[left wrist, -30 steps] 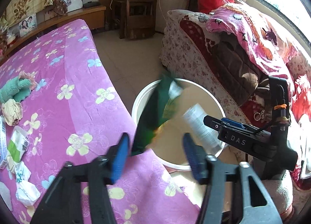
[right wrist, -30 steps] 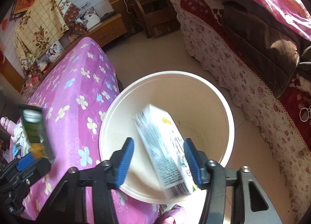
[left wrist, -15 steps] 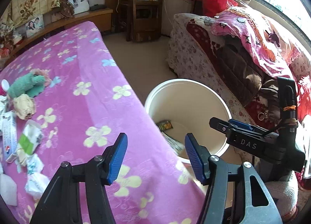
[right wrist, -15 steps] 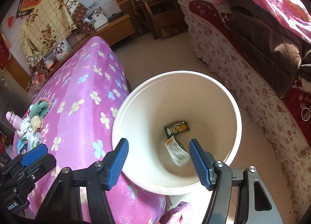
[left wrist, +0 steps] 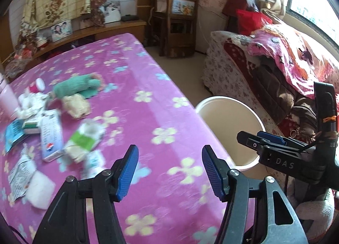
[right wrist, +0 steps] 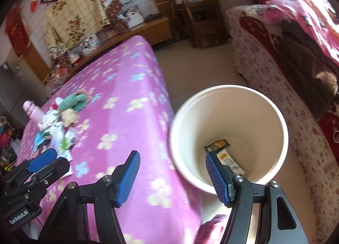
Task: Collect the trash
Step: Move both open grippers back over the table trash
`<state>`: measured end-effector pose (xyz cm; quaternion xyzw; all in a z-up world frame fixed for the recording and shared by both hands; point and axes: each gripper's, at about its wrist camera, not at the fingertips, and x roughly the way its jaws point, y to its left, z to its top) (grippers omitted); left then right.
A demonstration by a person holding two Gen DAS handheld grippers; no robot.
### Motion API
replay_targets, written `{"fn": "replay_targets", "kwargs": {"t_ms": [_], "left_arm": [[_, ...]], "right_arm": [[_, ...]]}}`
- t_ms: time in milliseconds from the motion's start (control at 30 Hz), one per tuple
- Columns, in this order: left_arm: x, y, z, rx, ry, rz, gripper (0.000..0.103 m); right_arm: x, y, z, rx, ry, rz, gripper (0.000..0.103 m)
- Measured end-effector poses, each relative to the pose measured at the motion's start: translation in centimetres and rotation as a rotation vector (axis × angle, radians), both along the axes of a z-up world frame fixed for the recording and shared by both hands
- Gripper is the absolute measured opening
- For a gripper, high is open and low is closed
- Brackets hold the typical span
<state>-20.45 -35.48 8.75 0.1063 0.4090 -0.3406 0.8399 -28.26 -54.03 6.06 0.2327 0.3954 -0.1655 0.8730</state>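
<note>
Left wrist view: both tongs gape empty; the litter pile (left wrist: 50, 129) lies ahead-left of the left tongs (left wrist: 169, 170), nearer than the right tongs (right wrist: 172, 177).

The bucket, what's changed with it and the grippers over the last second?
Both grippers let go of their trash: the green packet left the left gripper and the white carton left the right gripper. Both pieces now lie at the bottom of the white bucket. Both cameras have swung toward the litter pile. The bucket stayed beside the pink bedspread, and the jaws stayed open.
</note>
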Motion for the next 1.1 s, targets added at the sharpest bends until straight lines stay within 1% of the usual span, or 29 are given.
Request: {"fn": "replay_targets", "kwargs": {"t_ms": [167, 367, 533, 700, 800, 933, 1100], "left_arm": [[0.9, 4.5, 0.9, -0.018, -0.012, 0.063, 0.064], [1.8, 9.7, 2.0, -0.024, -0.056, 0.147, 0.064], [2.5, 13.7, 2.3, -0.026, -0.080, 0.209, 0.065], [3.0, 16.5, 2.1, -0.026, -0.086, 0.247, 0.065], [3.4, 18.2, 1.7, -0.028, -0.076, 0.262, 0.067], [4.0, 19.8, 0.7, -0.031, -0.048, 0.261, 0.067], [4.5, 20.8, -1.0, -0.018, -0.007, 0.244, 0.069]], "right_arm": [[1.6, 3.8, 1.1, -0.007, -0.015, 0.066, 0.068], [3.5, 8.6, 2.2, -0.025, -0.028, 0.142, 0.068], [5.1, 12.5, 2.8, -0.042, -0.031, 0.206, 0.068], [6.4, 15.4, 3.1, -0.053, -0.029, 0.258, 0.068], [7.1, 16.7, 3.0, -0.057, -0.022, 0.284, 0.069], [8.0, 17.8, 2.3, -0.052, -0.003, 0.308, 0.069], [8.9, 18.4, 1.1, -0.039, 0.029, 0.325, 0.069]]}}
